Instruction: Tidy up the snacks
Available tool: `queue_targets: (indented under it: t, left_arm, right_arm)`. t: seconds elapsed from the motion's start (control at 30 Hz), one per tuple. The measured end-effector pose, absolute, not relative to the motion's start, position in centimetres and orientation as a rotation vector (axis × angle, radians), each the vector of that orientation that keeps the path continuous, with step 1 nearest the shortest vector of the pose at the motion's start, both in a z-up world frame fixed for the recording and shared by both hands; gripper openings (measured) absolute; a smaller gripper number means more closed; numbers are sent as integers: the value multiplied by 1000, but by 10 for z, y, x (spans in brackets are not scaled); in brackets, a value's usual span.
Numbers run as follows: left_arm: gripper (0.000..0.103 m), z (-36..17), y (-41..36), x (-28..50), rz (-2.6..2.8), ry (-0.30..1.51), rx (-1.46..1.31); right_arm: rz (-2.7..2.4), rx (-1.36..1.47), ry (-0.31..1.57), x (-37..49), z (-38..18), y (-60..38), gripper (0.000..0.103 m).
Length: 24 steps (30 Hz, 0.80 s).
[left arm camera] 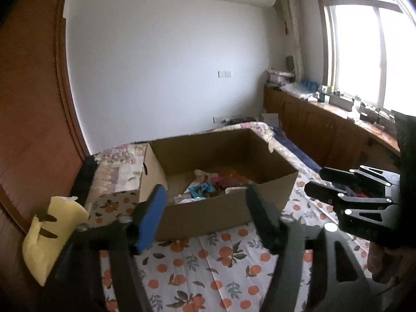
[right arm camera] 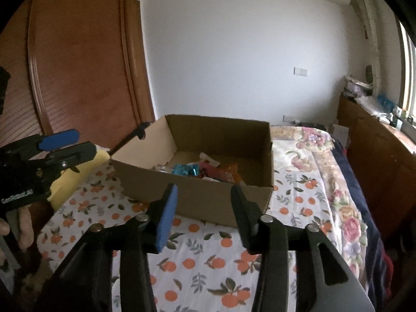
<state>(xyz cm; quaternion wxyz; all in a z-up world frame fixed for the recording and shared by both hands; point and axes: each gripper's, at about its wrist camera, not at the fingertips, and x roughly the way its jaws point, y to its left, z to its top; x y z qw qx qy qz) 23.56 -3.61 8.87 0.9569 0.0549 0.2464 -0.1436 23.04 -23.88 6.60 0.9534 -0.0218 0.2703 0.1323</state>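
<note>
**Both grippers hanging empty before the snack box**

The left gripper and right gripper are hovering over the bed, jaws apart, nothing between them. Just ahead of both is sitting the cardboard box, with the snacks lying jumbled inside. A yellow pillow is lying left of the left gripper. Judging by this, reaching over the near wall and taking one packet at a time seems wisest.
</note>
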Motion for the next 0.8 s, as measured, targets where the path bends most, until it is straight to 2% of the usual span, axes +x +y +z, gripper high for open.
queue_targets:
  t: [0.17,0.33,0.53,0.63,0.8]
  left_arm:
    - [68,102,-31,209,-282,472,97]
    - [74,106,-26,186,-269,447,90]
    - [79,104,-17,169,-254,430,63]
    - [79,100,-17,163,-225,424,93]
    - [79,91,-14,153,-220,429,75]
  right_arm:
    - [259,-39,512,203,83,-239,75]
    - [270,-35,483,180,94,-237,89]
    - [272,-56,452,159,97,-228,95]
    - [288,-50,450,151,96,-224,103]
    - [266,-67,450,137,91,-217,103]
